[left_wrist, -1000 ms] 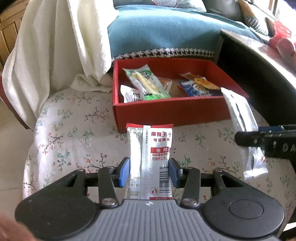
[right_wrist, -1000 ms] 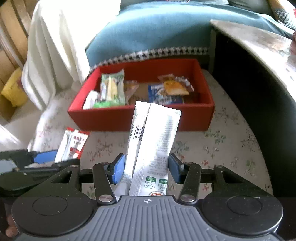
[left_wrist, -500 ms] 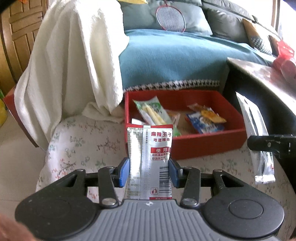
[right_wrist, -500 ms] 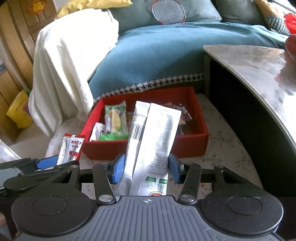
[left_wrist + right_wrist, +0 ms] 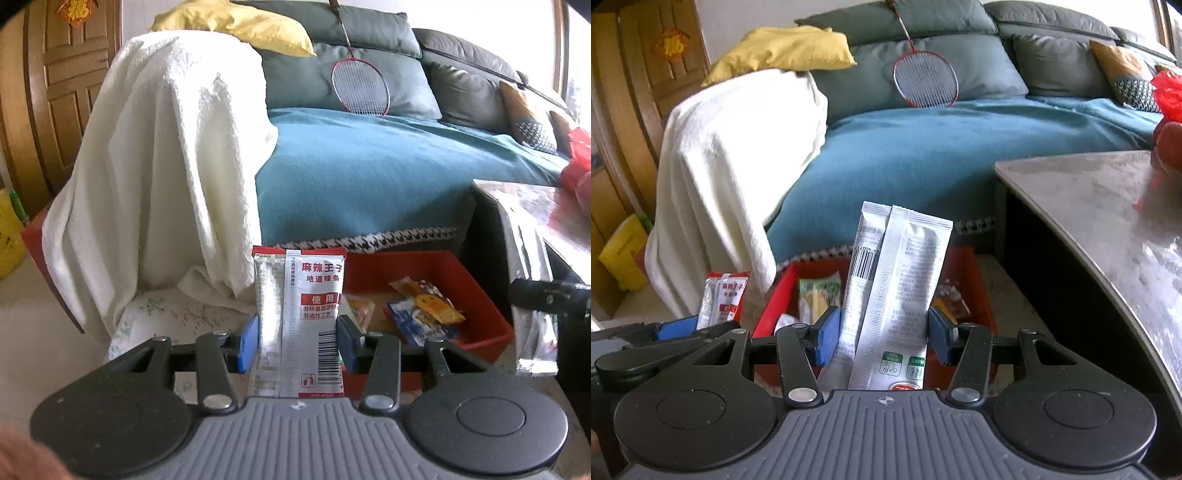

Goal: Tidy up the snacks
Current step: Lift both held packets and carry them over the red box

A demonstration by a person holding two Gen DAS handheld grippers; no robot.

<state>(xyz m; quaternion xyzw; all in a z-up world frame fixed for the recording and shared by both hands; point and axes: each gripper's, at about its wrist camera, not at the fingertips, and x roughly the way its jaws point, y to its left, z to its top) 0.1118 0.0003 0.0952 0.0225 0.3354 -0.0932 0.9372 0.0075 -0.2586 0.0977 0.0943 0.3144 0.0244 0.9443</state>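
My left gripper (image 5: 297,341) is shut on a red-and-white spicy snack packet (image 5: 301,306), held upright above the near left of the red box (image 5: 476,295); it also shows in the right wrist view (image 5: 722,299). My right gripper (image 5: 882,336) is shut on two long white sachets (image 5: 901,295), held upright in front of the red box (image 5: 979,280). The sachets show at the right edge of the left wrist view (image 5: 532,295). The box holds several snack packs, among them a blue and orange one (image 5: 424,310) and a green one (image 5: 816,295).
The box sits on a floral-covered stool (image 5: 162,314). A white towel (image 5: 166,166) hangs over the sofa arm at left. A teal-covered sofa (image 5: 369,166) with a red racket (image 5: 360,86) stands behind. A marble-topped table (image 5: 1108,206) stands at right.
Both grippers have risen and tilted up with their packets still held. The box has dropped lower in both views and more of the sofa shows.
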